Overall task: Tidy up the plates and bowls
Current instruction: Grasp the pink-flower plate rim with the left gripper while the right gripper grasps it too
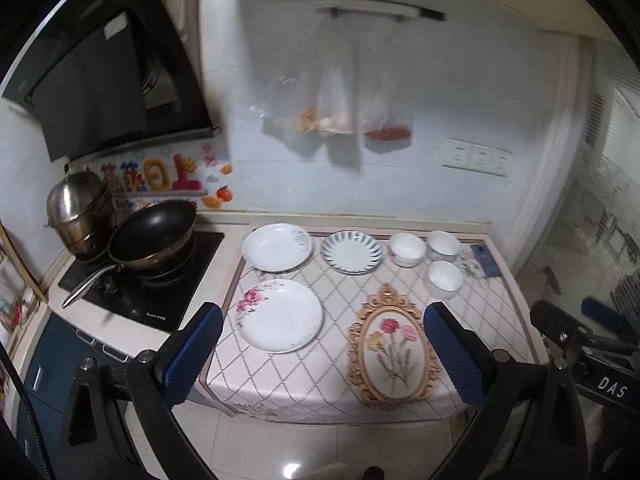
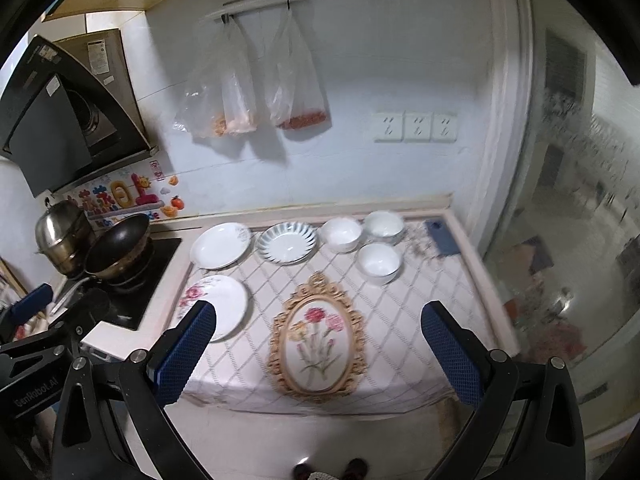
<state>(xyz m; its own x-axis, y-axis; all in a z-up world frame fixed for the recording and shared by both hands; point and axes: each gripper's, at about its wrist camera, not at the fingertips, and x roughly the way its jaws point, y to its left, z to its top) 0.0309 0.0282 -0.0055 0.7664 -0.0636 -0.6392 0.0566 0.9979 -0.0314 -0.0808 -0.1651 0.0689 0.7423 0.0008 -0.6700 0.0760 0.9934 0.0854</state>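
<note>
Nothing had been gathered yet, by the look of it, so the step in hand was the first approach to the dishes. It would go best by starting with the nearest plate, sliding one finger under its rim, and keeping the lift level so the glaze did not slip between the pads.

The left gripper hung above the front edge of the counter with its blue-padded fingers spread wide, holding and touching nothing. The right gripper hung likewise, fingers spread wide and empty.

Nearest lay the white round plate with pink flowers on the diamond-patterned cloth, beside the printed gold-framed oval of flowers. Behind it stood a plain white shallow plate and, to its right, a blue-striped fluted plate. Right of those, three white bowls clustered near one another, with a blue phone just beside them. The black wok and steel steamer pot sat well apart, on the hob.
</note>
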